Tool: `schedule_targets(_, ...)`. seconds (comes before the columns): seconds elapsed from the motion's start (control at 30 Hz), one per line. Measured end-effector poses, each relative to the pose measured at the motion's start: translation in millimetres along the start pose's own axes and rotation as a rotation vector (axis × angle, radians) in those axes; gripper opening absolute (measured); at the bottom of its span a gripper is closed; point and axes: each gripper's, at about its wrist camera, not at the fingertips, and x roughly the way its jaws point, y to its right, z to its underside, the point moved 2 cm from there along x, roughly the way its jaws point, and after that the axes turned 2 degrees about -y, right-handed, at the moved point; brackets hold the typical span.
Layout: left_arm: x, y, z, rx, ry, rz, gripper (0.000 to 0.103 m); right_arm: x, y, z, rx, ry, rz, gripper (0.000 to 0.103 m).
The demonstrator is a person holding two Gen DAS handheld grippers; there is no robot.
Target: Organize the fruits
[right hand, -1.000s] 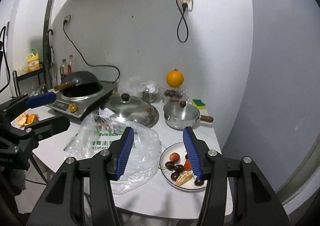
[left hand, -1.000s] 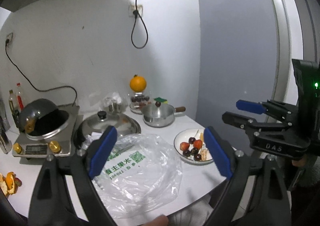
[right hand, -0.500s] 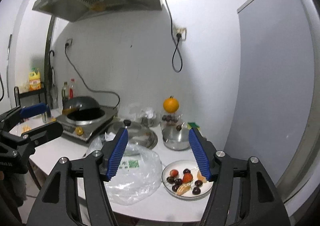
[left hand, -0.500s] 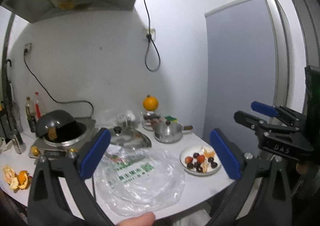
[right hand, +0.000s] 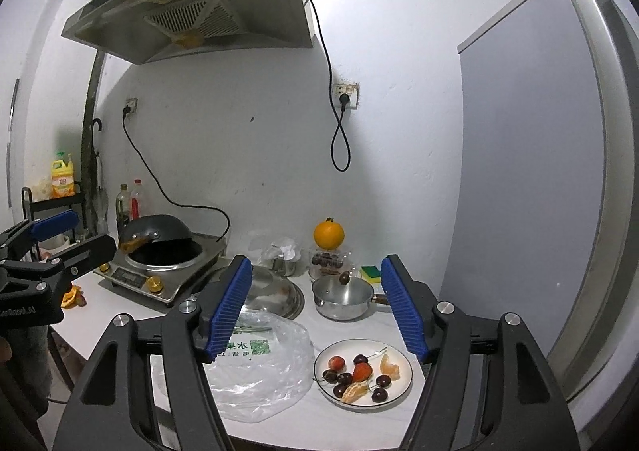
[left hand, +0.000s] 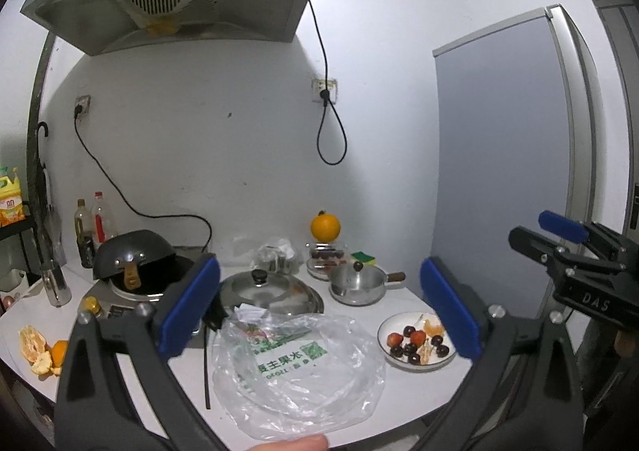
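Both grippers up off the counter, jaws spread and holding nothing, fruit plate sitting at the right end.

Far left of the white counter (left hand: 131,371) there's some orange peel (left hand: 40,347), then the black wok (right hand: 159,229) tipped on the induction cooker (right hand: 159,275). The left gripper (left hand: 319,311) hangs wide open over a crinkled clear plastic bag (left hand: 295,367) with green print. Behind the bag sit a steel lid (left hand: 271,291) and a small saucepan (right hand: 343,297), plus a whole orange (right hand: 328,234) perched on a clear container. The right gripper (right hand: 317,311) is spread open too, above the white plate (right hand: 403,383) with cherries (right hand: 379,395), a strawberry (right hand: 362,371) and orange segments (right hand: 389,369), just right of the bag.
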Motion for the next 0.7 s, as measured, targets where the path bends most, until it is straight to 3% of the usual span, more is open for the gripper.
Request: schedule_targets(0.7, 2.2, -3.3, 0.8, -0.020, -0.003, -0.004, 0.102, 0.5, -1.5, 0.3, -0.002, -0.008, -0.005, 0.071)
